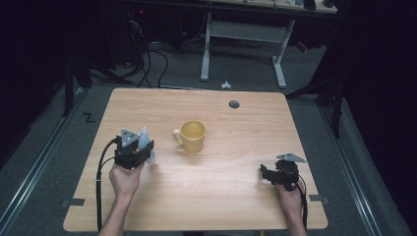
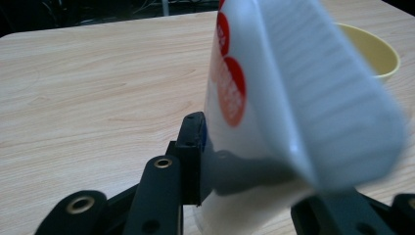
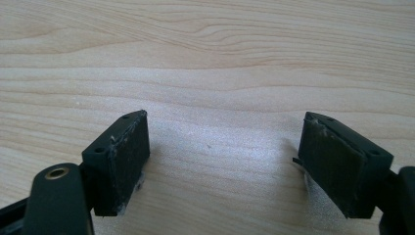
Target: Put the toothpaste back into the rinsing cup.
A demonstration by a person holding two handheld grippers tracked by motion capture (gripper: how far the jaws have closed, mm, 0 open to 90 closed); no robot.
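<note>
A yellow mug (image 1: 191,135) stands near the middle of the wooden table (image 1: 221,196), handle to the left. My left gripper (image 1: 140,147) is shut on a white packet (image 1: 144,139) with red round marks, held upright just left of the mug. In the left gripper view the white packet (image 2: 274,107) rises between the jaws, and the yellow mug (image 2: 377,54) rim shows behind it at the right. My right gripper (image 1: 265,174) rests low over the table's right front part, open, with only bare wood between its pads (image 3: 125,156).
A small grey round cap (image 1: 234,104) sits in the tabletop near the far edge. Beyond the table are a white desk frame (image 1: 243,44), cables on the floor and dark surroundings. Metal rails run along both sides of the table.
</note>
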